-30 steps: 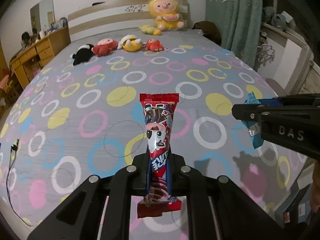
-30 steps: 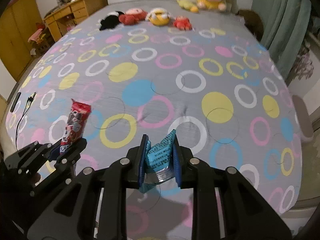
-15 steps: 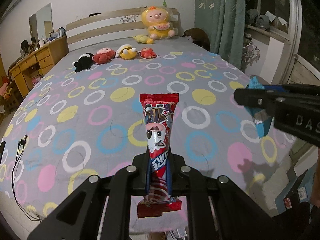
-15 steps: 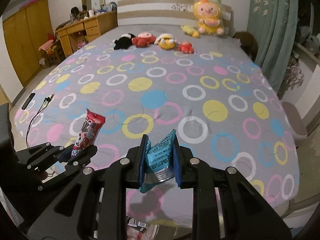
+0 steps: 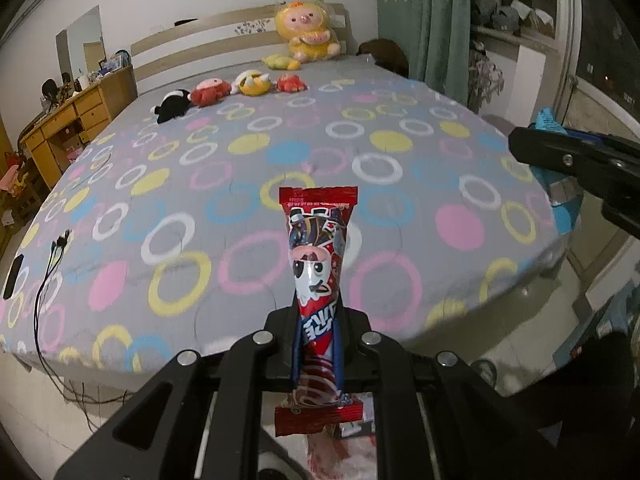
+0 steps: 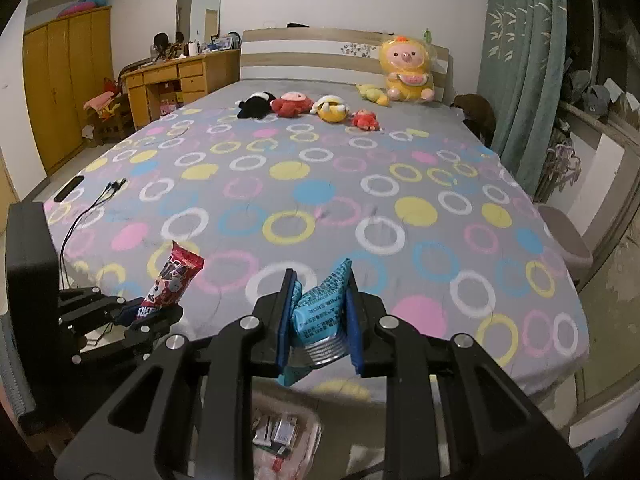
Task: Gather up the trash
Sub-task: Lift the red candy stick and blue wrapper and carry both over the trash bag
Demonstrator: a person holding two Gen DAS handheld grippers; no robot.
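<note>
My left gripper (image 5: pixel 317 344) is shut on a long red snack wrapper (image 5: pixel 316 264) with a cartoon face, held upright off the foot of the bed. It also shows in the right wrist view (image 6: pixel 172 284) at lower left. My right gripper (image 6: pixel 320 320) is shut on a crumpled blue wrapper (image 6: pixel 320 304). The right gripper also shows at the right edge of the left wrist view (image 5: pixel 560 156), with the blue wrapper (image 5: pixel 560 200) sticking out. Below the grippers a bin with a clear bag of trash (image 6: pixel 280 436) shows on the floor.
A bed with a grey ringed cover (image 6: pixel 320 184) fills the view. Plush toys (image 6: pixel 304 106) lie near the headboard. A phone and cable (image 6: pixel 80 200) lie on the bed's left edge. A wooden desk (image 6: pixel 180 76) stands left, a green curtain (image 6: pixel 520 80) right.
Both grippers have drawn back from over the bed to beyond its foot edge, each still holding its wrapper. The floor and the trash bag have come into view below.
</note>
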